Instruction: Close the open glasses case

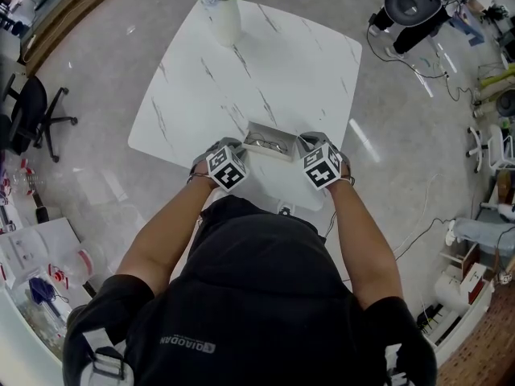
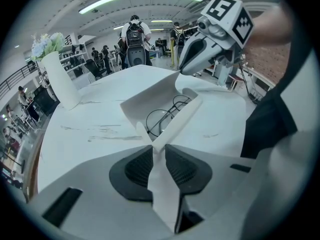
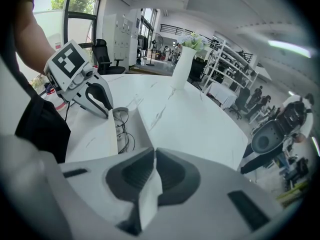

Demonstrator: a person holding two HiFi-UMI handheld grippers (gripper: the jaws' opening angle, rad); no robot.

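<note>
A white glasses case (image 1: 268, 141) is seen lying open at the near edge of the white marbled desk (image 1: 282, 63), just in front of the person and between the two grippers. It is made of flat, stiff panels: its long walls are spread apart, and a pair of dark thin-rimmed glasses (image 2: 162, 116) is laid inside. The fingers of the left gripper (image 1: 235, 146) are closed on a white flap at one end of the case, and the fingers of the right gripper (image 1: 304, 144) are closed in the same way on a flap at the other end. In the left gripper view the flap is shown pinched between the ribbed dark pads, and the right gripper (image 2: 182, 69) is seen at the far end of the case (image 2: 150, 101). In the right gripper view the case (image 3: 135, 126) is shown end on, with the left gripper (image 3: 107, 109) beyond it. Only in the head view are the person's bare forearms, the dark shirt and the pale floor shown. A white vase (image 1: 225, 18) of flowers is stood at the far edge of the desk, well apart from the case. People in the background are shown only in the gripper views.
</note>
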